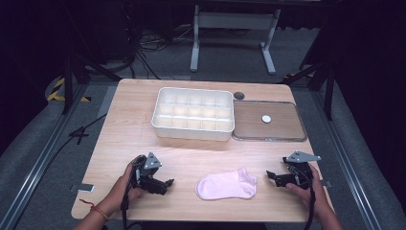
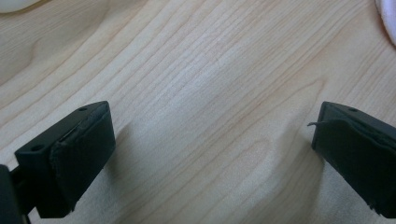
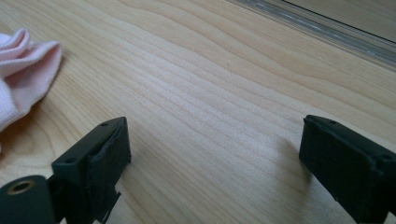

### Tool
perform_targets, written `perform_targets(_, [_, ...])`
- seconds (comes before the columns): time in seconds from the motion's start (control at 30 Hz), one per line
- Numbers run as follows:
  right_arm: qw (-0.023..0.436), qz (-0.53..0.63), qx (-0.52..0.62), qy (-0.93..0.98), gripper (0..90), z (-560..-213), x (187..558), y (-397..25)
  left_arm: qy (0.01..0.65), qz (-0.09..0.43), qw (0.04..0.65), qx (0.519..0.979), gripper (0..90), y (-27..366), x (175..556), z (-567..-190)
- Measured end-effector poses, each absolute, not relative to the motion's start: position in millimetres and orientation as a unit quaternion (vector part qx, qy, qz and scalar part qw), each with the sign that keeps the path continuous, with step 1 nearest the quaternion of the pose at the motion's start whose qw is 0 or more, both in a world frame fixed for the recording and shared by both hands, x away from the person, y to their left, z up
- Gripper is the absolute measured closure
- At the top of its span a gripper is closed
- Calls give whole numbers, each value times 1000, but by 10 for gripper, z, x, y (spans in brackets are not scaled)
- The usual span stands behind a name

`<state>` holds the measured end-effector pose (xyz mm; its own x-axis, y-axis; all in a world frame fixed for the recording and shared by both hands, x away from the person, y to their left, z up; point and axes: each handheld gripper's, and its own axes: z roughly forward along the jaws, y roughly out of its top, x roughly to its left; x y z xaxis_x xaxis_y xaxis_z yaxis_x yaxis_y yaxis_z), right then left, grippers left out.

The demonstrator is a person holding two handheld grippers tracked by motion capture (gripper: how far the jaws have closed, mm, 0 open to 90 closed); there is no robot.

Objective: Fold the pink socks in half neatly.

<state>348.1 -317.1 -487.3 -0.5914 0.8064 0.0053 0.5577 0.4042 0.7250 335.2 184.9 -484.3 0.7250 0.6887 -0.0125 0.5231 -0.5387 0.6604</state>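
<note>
While both grippers rest low on the wooden table [image 1: 129,124], neither holds anything. Left gripper [image 1: 165,184] sits at front left, held by the left hand [image 1: 125,184], jaws spread wide w/ bare wood between them in the left gripper view. Right gripper [image 1: 272,176] sits at front right in the right hand [image 1: 301,187], jaws likewise wide apart over bare wood.

Pink sock [image 1: 226,185] lies flat on the table btwn the two grippers, near the front edge, touching neither; its edge shows at far left of the right gripper view [image 3: 23,70] & in the top right corner of the left gripper view [image 2: 387,18].

Containers: white divided bin [image 1: 193,113] stands at mid-table toward the back, approx 3 rows of small compartments; all look empty, though the near wall hides part of the front row. Just beside it on the right lies a clear flat lid [image 1: 268,120] w/ a small white round disc [image 1: 266,118] near its middle. A small dark round spot [image 1: 239,96] sits on the table behind the lid's left corner.
</note>
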Motion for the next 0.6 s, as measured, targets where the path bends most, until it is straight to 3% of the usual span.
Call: perform_targets(0.6, [176, 353, 416, 820, 92, -4873, 3481, -3178, 321, 117, 331, 880, 0, 1820, 3421, -4836])
